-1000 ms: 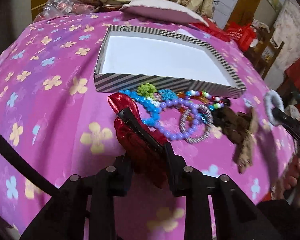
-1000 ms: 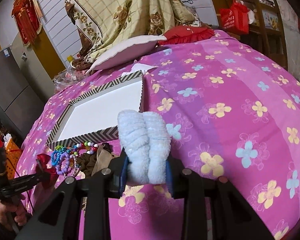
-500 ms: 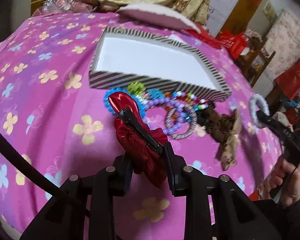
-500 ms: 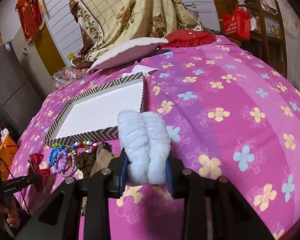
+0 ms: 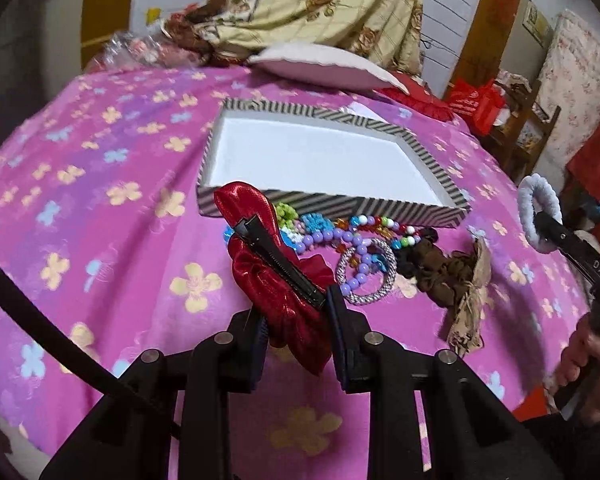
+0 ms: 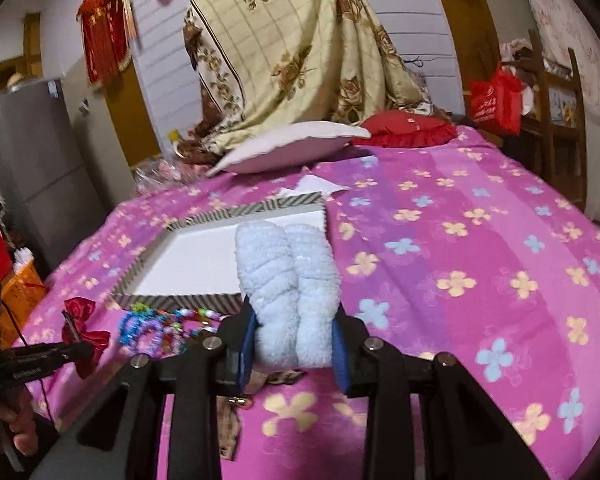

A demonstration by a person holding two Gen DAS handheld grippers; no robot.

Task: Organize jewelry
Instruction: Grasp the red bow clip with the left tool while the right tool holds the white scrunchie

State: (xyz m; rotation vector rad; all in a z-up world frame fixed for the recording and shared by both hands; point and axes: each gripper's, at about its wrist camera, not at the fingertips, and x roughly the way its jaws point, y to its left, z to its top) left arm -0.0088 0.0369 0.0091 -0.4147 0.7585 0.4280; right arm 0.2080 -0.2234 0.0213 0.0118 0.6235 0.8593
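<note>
Satin, shiny red, made up the bow [image 5: 272,276] on a black clip, clamped in the left gripper [image 5: 298,320] above the bedspread [image 5: 100,240], near the striped box [image 5: 320,160]. A fluffy pale-blue scrunchie [image 6: 288,292], squeezed double, was clamped in the right gripper [image 6: 294,344]. Beads [image 5: 340,236] were heaped just beside the box.

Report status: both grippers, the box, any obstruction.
Left gripper shut on red bow clip. Right gripper shut on blue scrunchie. Striped box empty. Nothing blocking it.

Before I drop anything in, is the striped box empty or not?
Empty: the shallow striped cardboard box shows only bare white floor in both views.
</note>
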